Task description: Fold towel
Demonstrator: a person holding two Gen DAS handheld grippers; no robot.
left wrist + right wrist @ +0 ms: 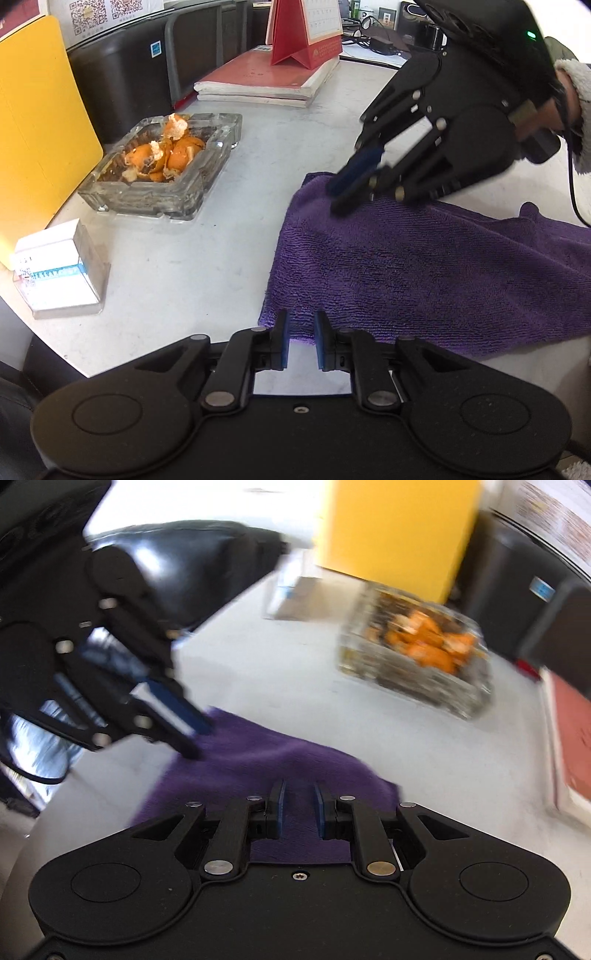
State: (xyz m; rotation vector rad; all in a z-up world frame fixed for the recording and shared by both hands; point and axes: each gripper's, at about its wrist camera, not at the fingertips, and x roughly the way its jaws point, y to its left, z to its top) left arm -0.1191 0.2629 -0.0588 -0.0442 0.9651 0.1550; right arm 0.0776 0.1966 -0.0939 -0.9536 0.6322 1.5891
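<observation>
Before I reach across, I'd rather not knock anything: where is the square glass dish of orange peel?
In the left wrist view the square glass dish of orange peel sits on the pale table, left of the purple towel.

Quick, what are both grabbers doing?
Left gripper: jaws open a crack, empty, at the towel edge.
Right gripper: jaws open a crack, empty, over the towel.

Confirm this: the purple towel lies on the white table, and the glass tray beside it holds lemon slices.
Not quite. The glass tray holds orange peel, not lemon slices, as the left wrist view shows. The rest stands: the purple towel lies on the white table beside it.
</observation>
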